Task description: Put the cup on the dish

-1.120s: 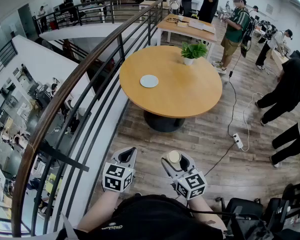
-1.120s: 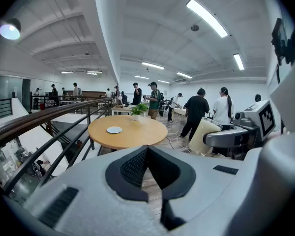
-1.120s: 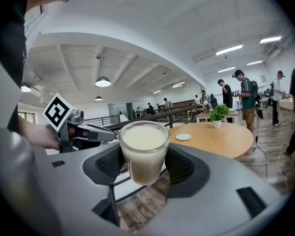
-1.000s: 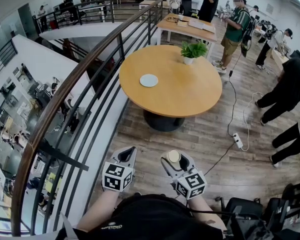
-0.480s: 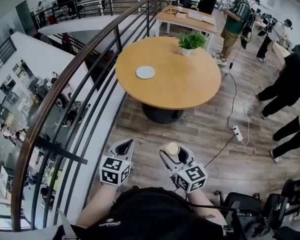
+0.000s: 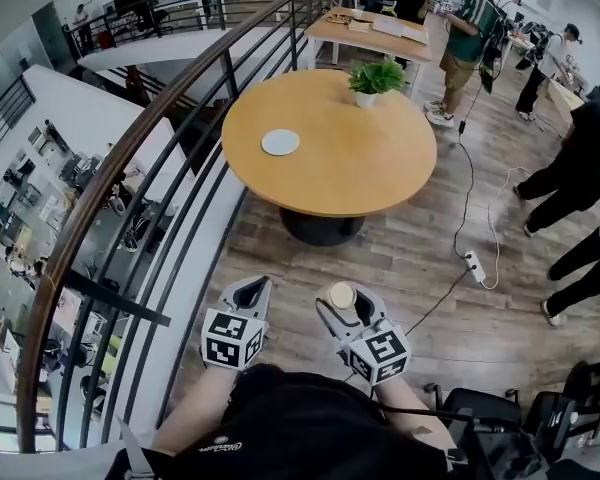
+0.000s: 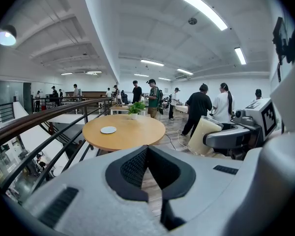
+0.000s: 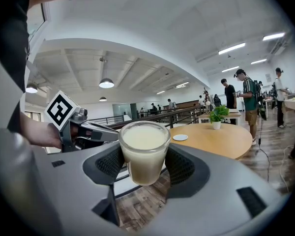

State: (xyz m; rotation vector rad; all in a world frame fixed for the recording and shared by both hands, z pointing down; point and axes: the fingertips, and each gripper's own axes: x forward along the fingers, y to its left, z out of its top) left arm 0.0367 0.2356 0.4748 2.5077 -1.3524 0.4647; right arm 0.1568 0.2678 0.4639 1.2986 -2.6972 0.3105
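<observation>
**Right gripper** [image 8: 144, 167]: the jaws stand part-way open and press on either side of a glass cup [image 8: 144, 149], which is filled nearly to the brim with a creamy white liquid. The right gripper view shows the cup's side wall with both pads on it. The head view shows only its round mouth, from above. The cup is upright, with its long axis vertical, its mouth up and its wall narrowing toward the base.

**Left gripper** [image 7: 147, 154]: the jaws are closed tip to tip with nothing between them. The left gripper view also takes in the cup from the side, at the right of the frame.

**Setting:** both grippers are side by side and apart, close to the person's body, above a wooden plank floor [image 6: 420, 268]. The white dish [image 6: 280, 142] lies well apart from the cup, on the left part of a round wooden surface [image 6: 370, 168]. A potted plant [image 6: 368, 78] stands at the far rim of the surface. Only the head view shows the full sweep of the curved railing [image 6: 130, 163] at the left.
</observation>
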